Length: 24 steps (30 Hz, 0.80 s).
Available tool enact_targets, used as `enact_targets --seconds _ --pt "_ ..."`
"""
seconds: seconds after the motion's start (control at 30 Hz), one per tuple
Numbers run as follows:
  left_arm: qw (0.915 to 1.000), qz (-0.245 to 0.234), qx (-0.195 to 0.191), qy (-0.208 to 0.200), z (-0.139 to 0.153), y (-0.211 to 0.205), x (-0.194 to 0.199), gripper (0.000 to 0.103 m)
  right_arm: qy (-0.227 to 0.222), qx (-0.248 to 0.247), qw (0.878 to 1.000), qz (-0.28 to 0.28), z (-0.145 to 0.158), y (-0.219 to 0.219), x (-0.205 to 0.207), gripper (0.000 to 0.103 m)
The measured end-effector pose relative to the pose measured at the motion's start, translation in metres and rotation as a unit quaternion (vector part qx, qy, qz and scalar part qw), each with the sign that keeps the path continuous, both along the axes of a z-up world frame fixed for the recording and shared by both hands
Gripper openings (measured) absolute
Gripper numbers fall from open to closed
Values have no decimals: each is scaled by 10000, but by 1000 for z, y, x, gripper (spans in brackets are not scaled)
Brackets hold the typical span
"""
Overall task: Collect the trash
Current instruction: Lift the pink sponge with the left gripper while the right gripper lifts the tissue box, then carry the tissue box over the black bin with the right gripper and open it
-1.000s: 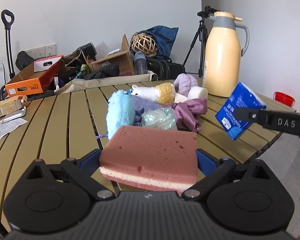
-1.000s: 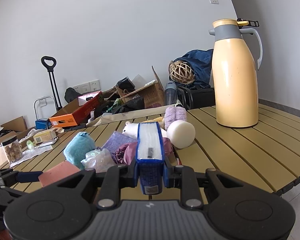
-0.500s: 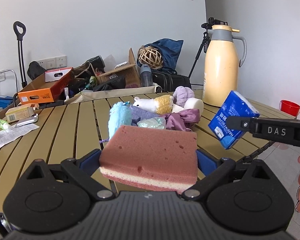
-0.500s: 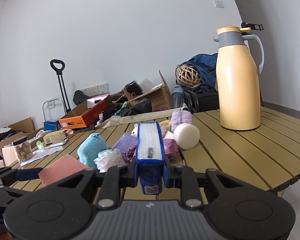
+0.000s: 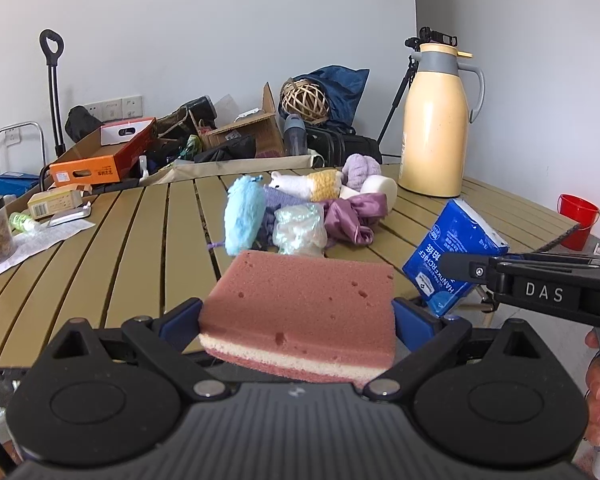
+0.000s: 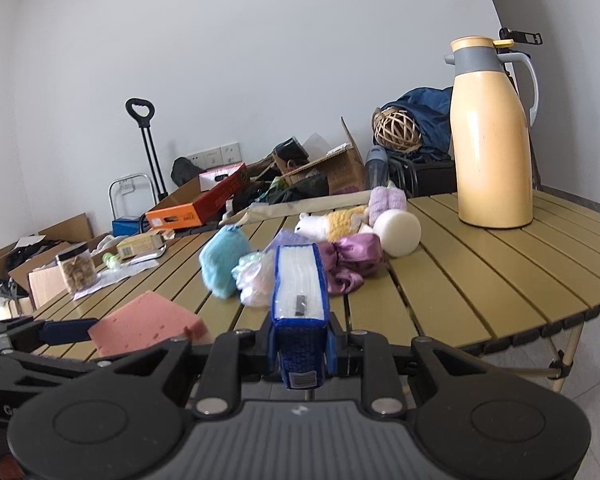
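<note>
While both of my grippers are loaded, each clamps a piece of trash just off the near edge of the bench. My left gripper is closed across the width of a pink sponge, whose long axis runs left to right between the fingers. My right gripper is shut on a blue tissue pack, held on edge with its long axis pointing away from me toward the far side. Seen from the left wrist, the pack sits just right of the sponge, near but not touching.

Beyond both, at the middle of the slatted wooden bench, lies a pile of soft things: a blue fluffy piece, crumpled clear plastic, purple cloth, a small plush animal. It lies about equally ahead of either gripper. A tall yellow thermos jug stands far right. A red bucket sits on the floor to the right, possibly the bin, though I cannot be sure. Boxes and bags crowd the far wall.
</note>
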<state>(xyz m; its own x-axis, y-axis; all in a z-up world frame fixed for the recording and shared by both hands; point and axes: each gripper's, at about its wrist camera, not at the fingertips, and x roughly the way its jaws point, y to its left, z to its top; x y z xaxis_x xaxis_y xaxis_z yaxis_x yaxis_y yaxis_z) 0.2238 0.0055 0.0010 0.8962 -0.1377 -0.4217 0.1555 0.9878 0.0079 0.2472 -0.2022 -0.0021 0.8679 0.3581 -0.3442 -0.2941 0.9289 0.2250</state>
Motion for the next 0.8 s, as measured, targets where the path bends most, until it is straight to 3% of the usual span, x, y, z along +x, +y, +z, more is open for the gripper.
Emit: enact_targets --seconds 0.33,0.8 --pt "9996 26 19 274 -11 3 -40 100 421 -107 9990 136 -18 -3 -35 22" --pt "9942 29 185 1059 -55 1 -75 100 1168 -382 9921 255 -57 1 -72 22"
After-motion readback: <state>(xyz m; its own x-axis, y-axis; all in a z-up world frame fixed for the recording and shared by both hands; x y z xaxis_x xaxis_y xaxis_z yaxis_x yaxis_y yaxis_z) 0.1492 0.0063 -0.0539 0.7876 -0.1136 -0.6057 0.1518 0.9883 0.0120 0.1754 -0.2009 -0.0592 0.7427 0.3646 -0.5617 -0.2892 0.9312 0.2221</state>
